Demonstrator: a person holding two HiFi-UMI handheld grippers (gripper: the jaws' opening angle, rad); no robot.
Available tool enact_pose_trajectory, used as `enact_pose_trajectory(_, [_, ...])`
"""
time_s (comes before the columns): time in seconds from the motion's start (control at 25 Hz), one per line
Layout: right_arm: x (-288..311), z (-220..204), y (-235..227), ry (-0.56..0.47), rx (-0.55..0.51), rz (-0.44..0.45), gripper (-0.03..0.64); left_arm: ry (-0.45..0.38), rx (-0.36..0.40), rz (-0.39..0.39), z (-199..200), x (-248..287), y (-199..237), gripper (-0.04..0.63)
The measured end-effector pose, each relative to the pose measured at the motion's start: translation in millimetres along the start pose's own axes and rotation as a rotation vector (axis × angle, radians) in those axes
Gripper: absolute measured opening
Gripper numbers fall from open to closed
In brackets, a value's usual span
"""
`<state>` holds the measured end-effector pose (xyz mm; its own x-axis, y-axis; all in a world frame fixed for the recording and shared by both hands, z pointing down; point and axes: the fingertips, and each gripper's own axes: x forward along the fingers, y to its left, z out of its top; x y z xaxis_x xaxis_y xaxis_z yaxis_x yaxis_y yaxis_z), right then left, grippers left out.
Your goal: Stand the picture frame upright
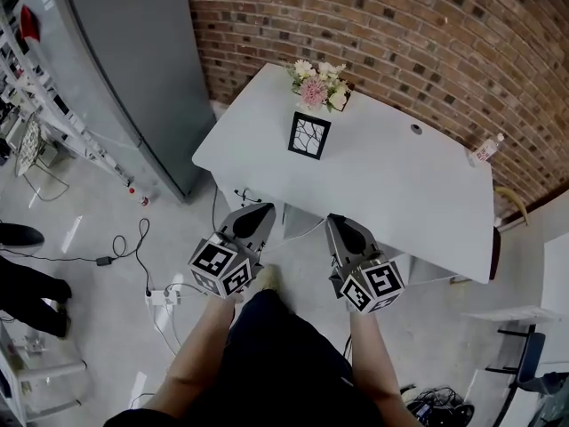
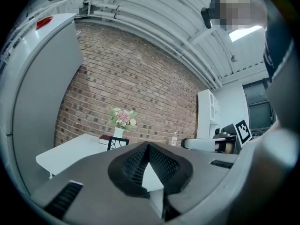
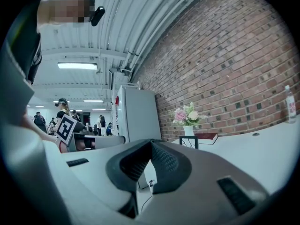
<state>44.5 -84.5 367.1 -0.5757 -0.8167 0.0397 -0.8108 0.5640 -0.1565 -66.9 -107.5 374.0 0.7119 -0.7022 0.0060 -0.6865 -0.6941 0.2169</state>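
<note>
The black picture frame (image 1: 309, 136) with a white branch-pattern print stands upright on the white table (image 1: 409, 185), in front of the flower vase (image 1: 320, 85). It also shows small and upright in the left gripper view (image 2: 118, 143) and the right gripper view (image 3: 189, 141). My left gripper (image 1: 259, 212) and right gripper (image 1: 341, 226) hang off the table's near edge, close to my body, well short of the frame. Both are shut with nothing between their jaws, which meet in a point in the left gripper view (image 2: 149, 145) and the right gripper view (image 3: 151, 143).
A small bottle (image 1: 485, 149) stands at the table's far right corner, and a book (image 3: 206, 137) lies by the vase. A tall grey cabinet (image 1: 133, 69) is left of the table, the brick wall (image 1: 427, 34) behind it. A power strip (image 1: 164, 297) and cables lie on the floor.
</note>
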Motion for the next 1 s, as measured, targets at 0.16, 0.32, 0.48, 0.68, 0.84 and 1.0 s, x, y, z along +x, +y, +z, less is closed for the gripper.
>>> enact_pose_trajectory(0.16, [-8, 0, 13, -0.002, -0.001, 0.009, 0.004, -0.005, 0.007, 0.001, 2, -12, -7, 0.000])
enact_pose_trajectory(0.32, [-13, -3, 25, 0.002, -0.002, 0.023, 0.003, -0.012, 0.006, 0.009, 3, -22, -12, 0.000])
enact_pose_trajectory(0.48, [-16, -3, 34, 0.002, -0.010, 0.034, 0.003, -0.020, 0.010, 0.011, 5, -29, -17, 0.000])
enact_pose_trajectory(0.68, [-20, 3, 40, 0.000, -0.021, 0.036, 0.003, -0.019, 0.016, 0.014, 11, -34, -20, 0.000])
enact_pose_trajectory(0.84, [-26, 1, 41, -0.003, -0.025, 0.032, 0.003, -0.012, 0.019, 0.019, 8, -37, -23, 0.000])
enact_pose_trajectory(1.0, [-31, -1, 39, -0.005, -0.020, 0.029, 0.003, -0.007, 0.022, 0.014, 5, -37, -29, 0.000])
